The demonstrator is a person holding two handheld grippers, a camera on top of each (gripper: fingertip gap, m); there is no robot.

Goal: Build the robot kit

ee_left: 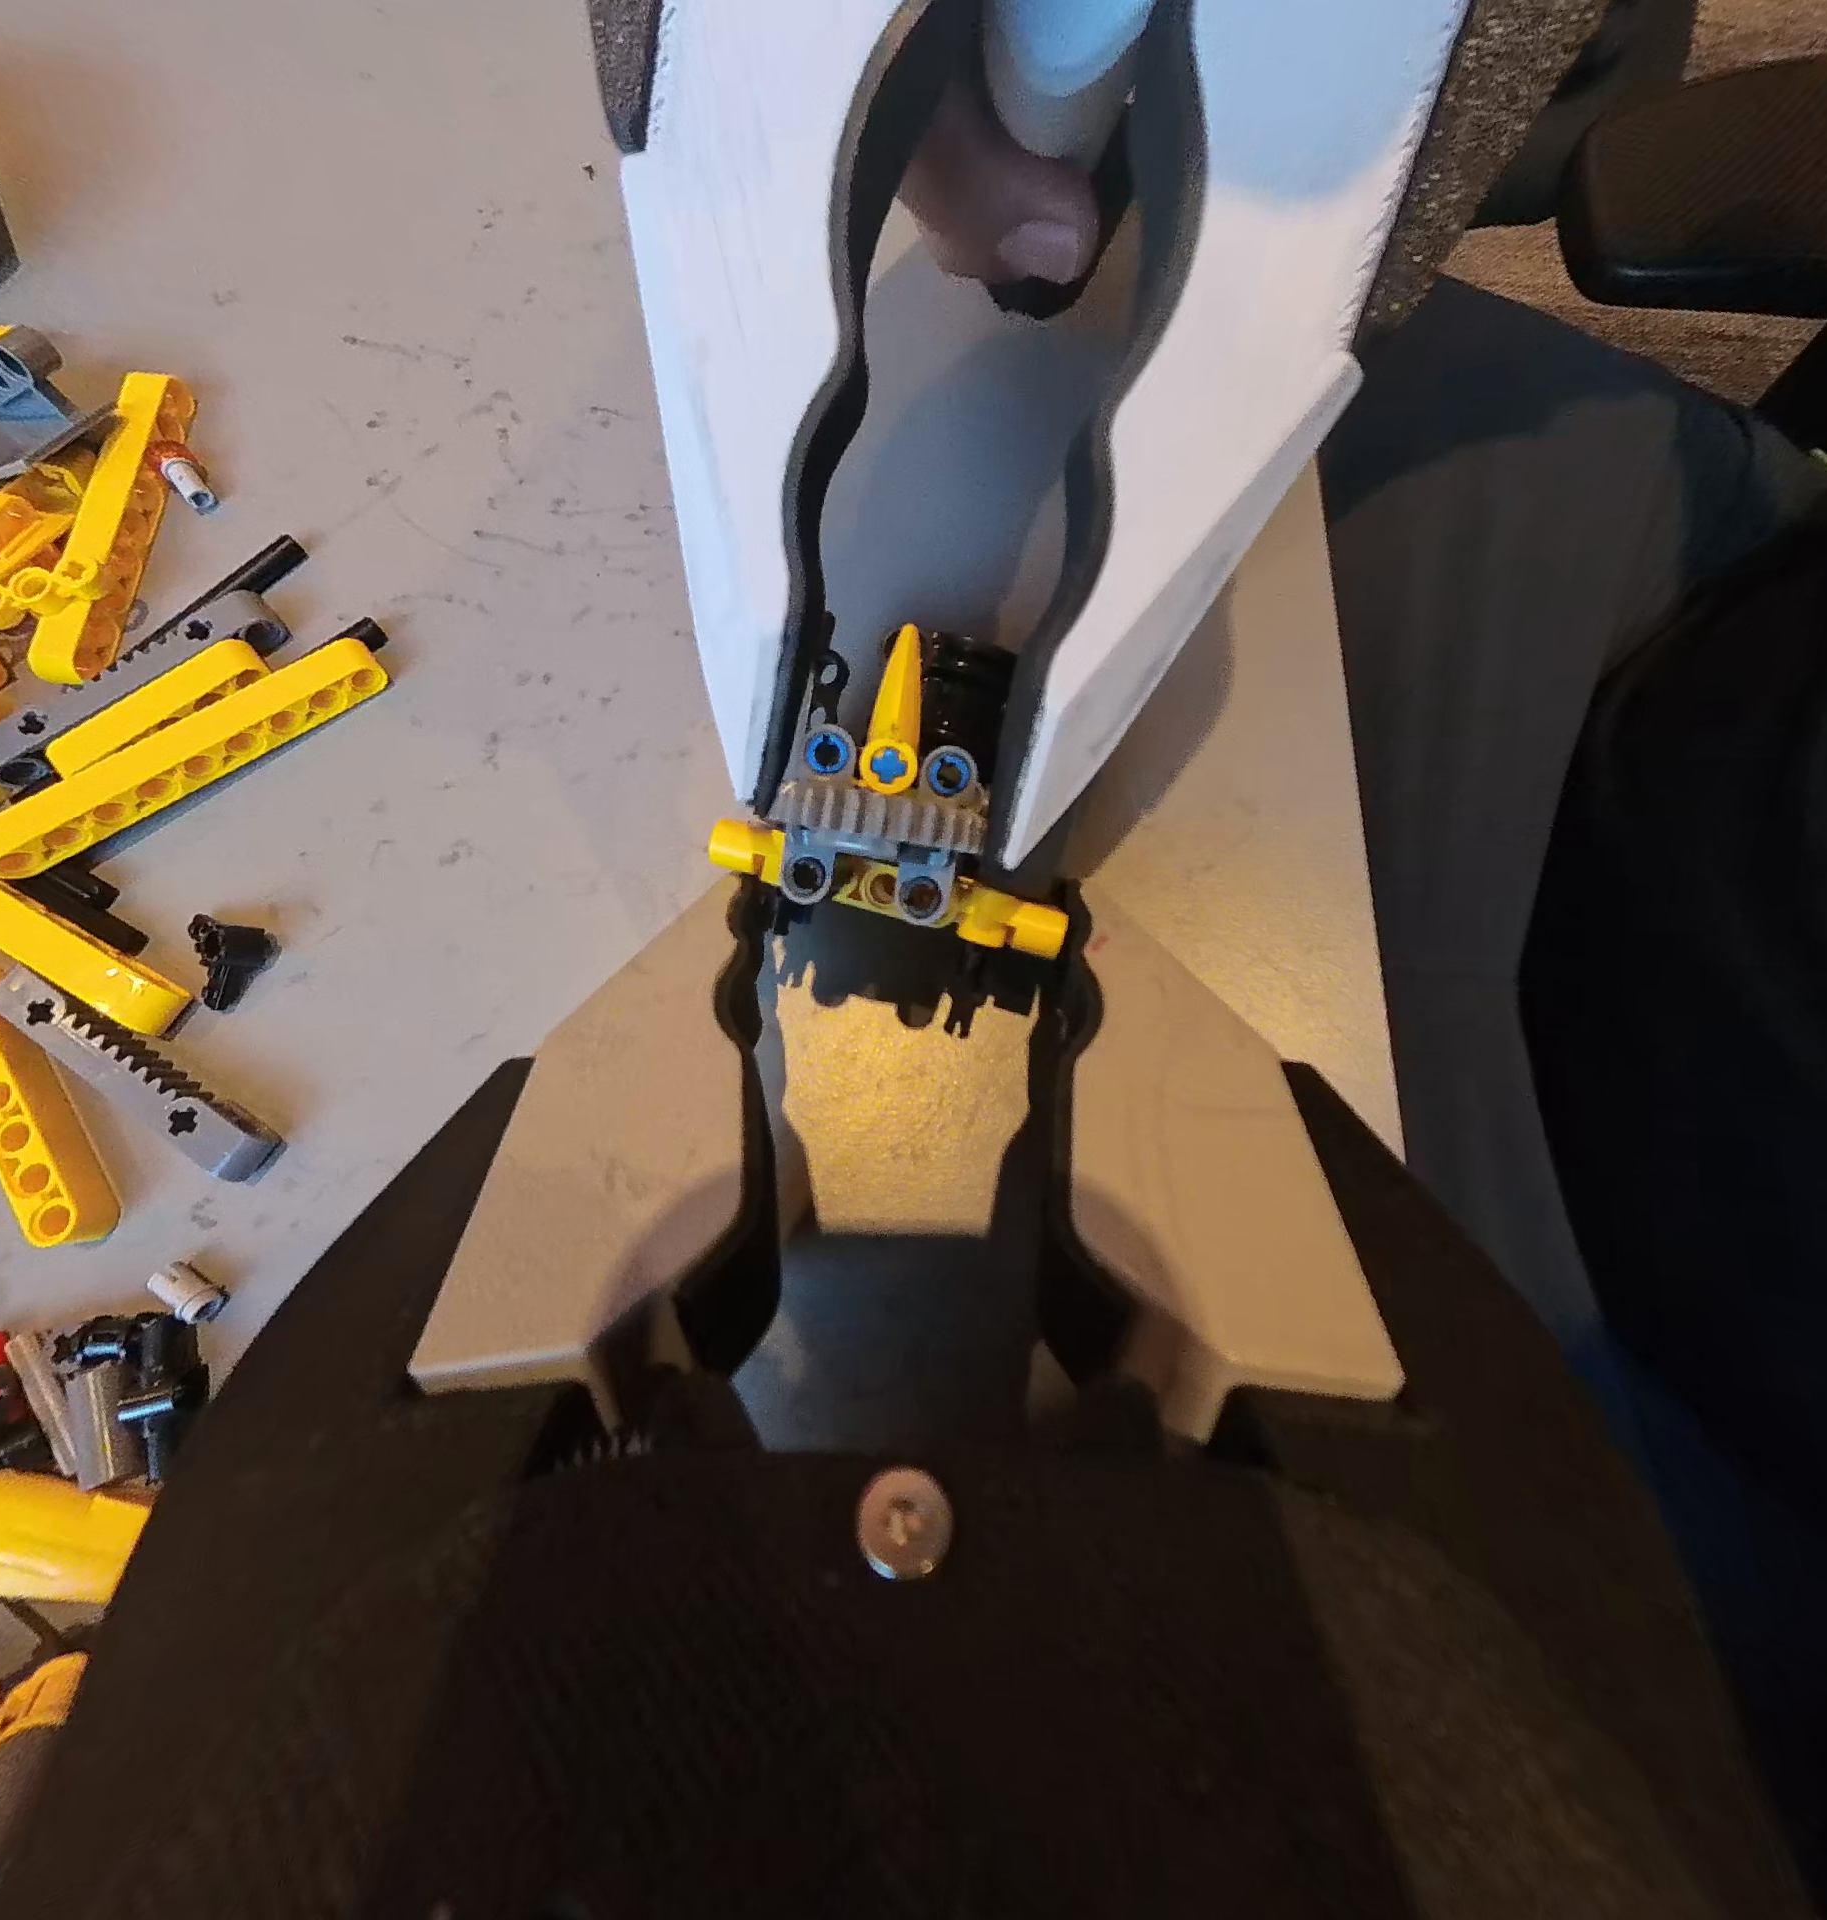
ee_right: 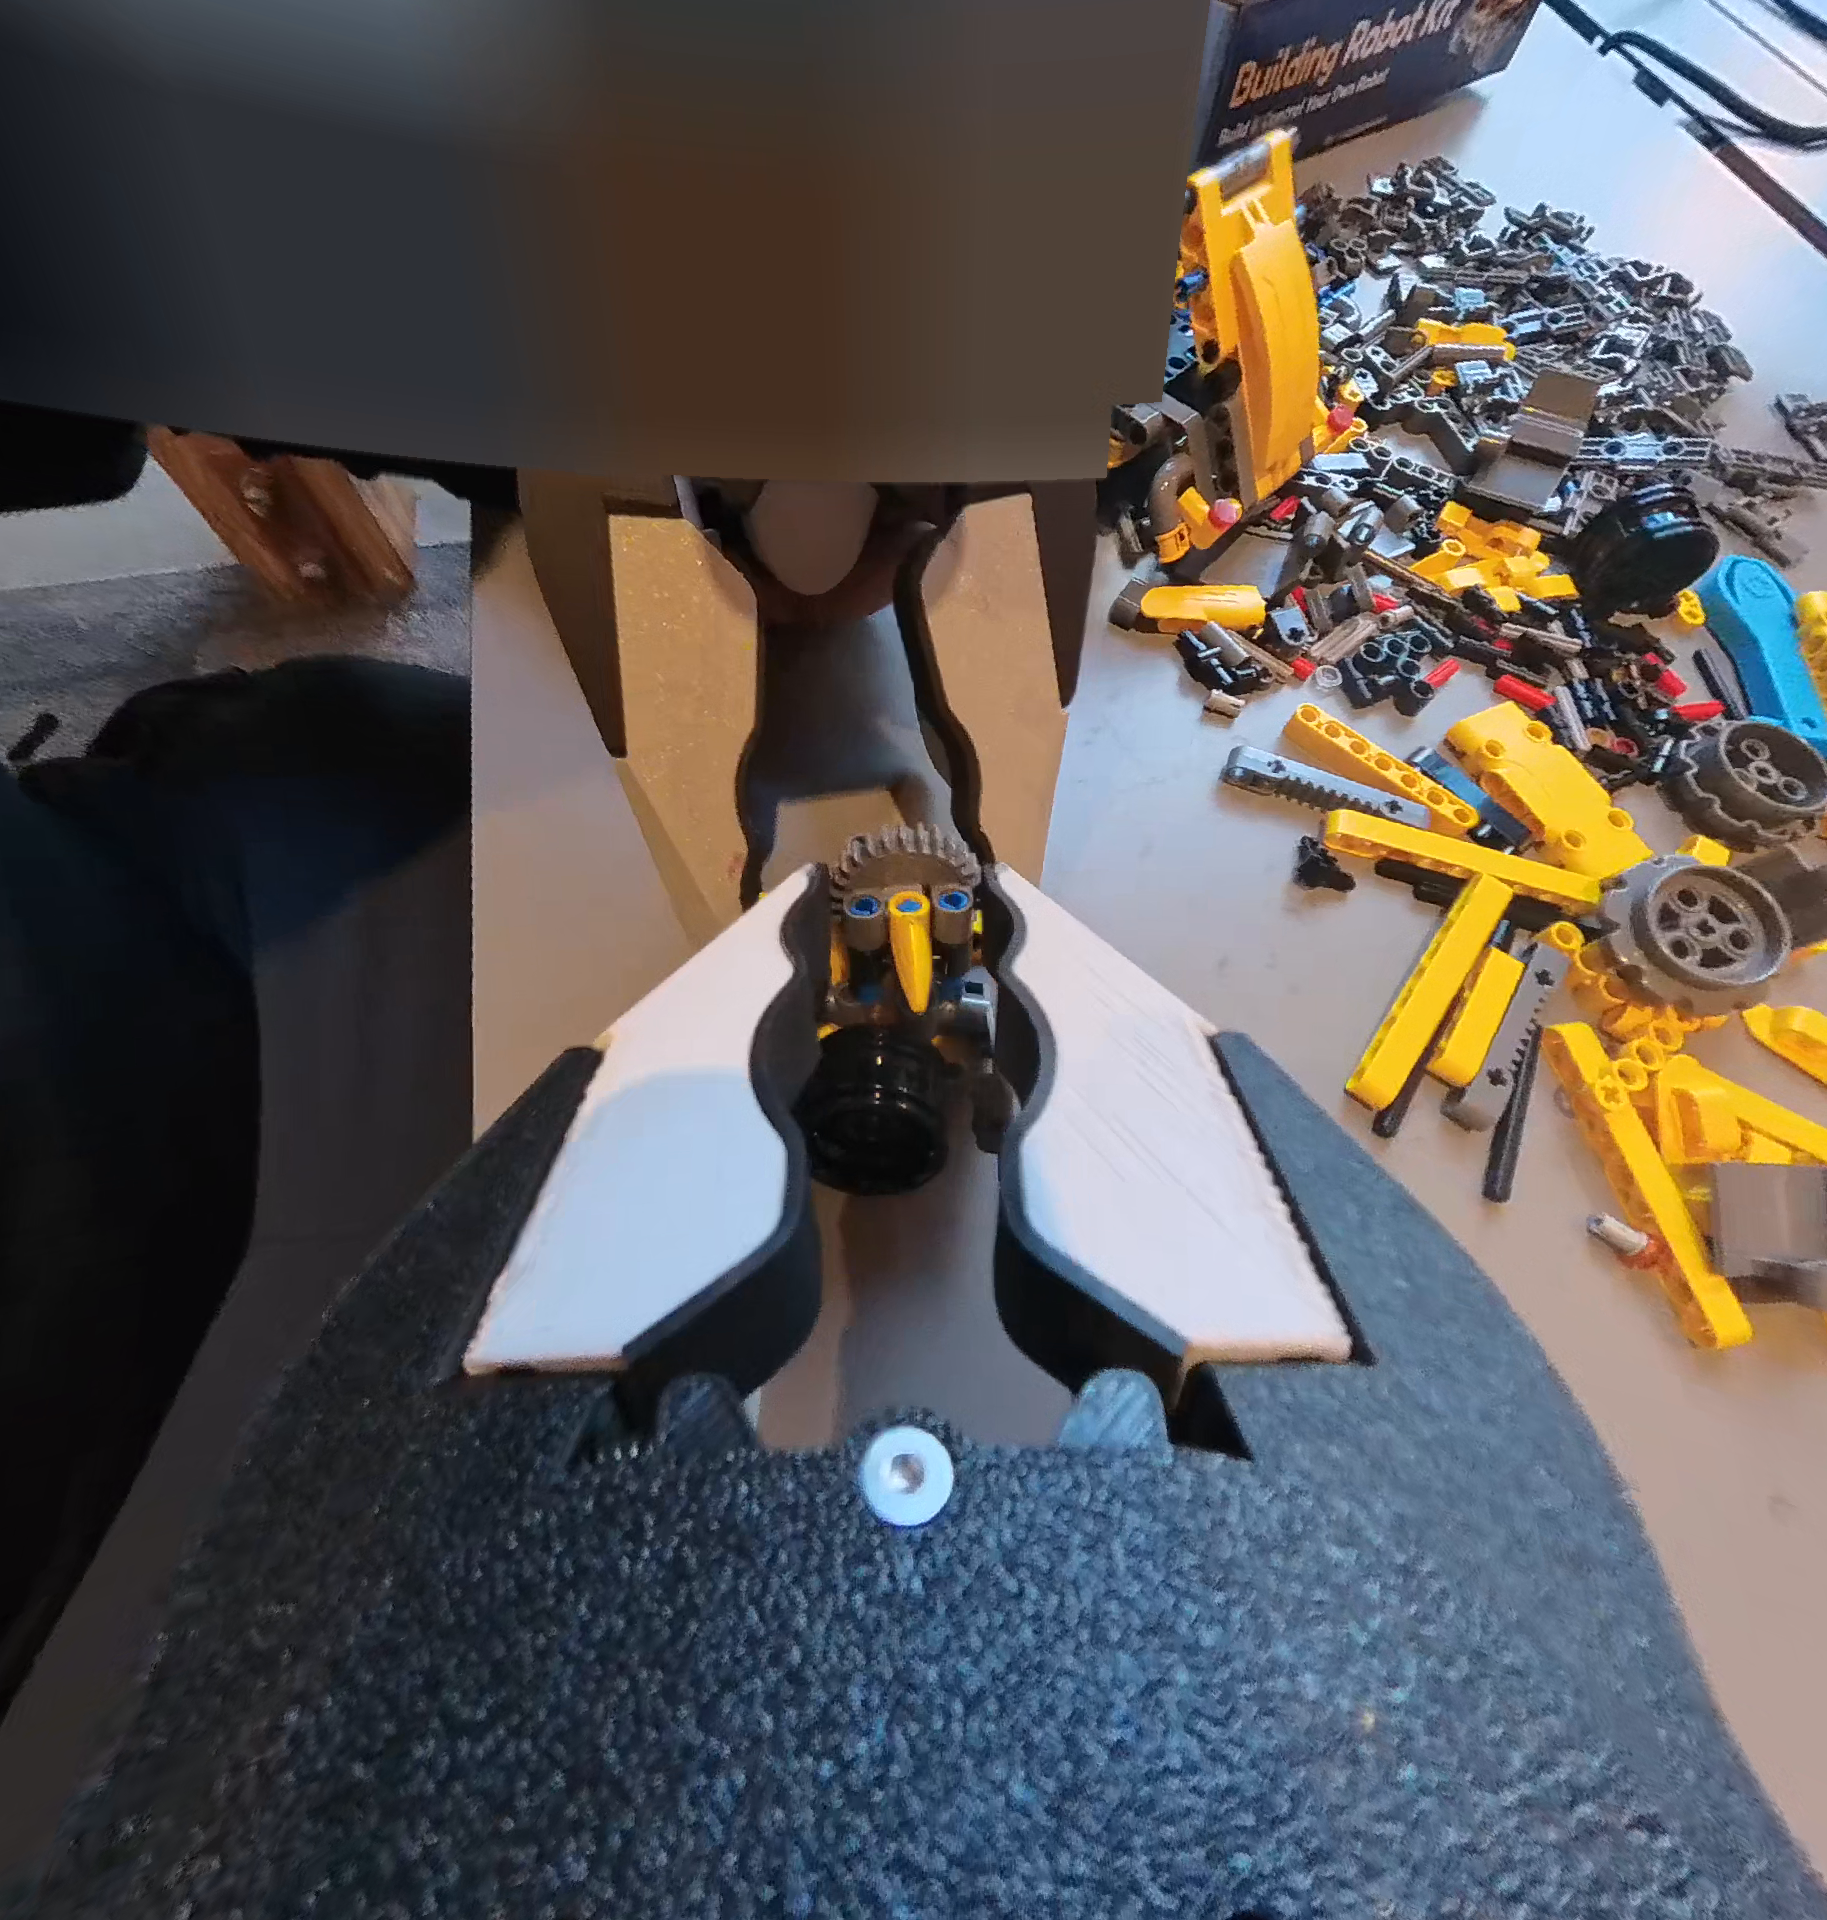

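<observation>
Left wrist view: left gripper (ee_left: 893,914) and right gripper (ee_left: 883,821) meet tip to tip, both clamped on small brick assembly (ee_left: 888,821) above table (ee_left: 421,364).

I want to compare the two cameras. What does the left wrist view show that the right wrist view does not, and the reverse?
Only the left wrist view shows the yellow crossbar at the assembly's near end, at the left gripper tips.

Only the right wrist view shows the dark box, the blue piece and the grey wheels.

Both show the small assembly held between the right gripper fingers, and yellow beams on the table.
</observation>
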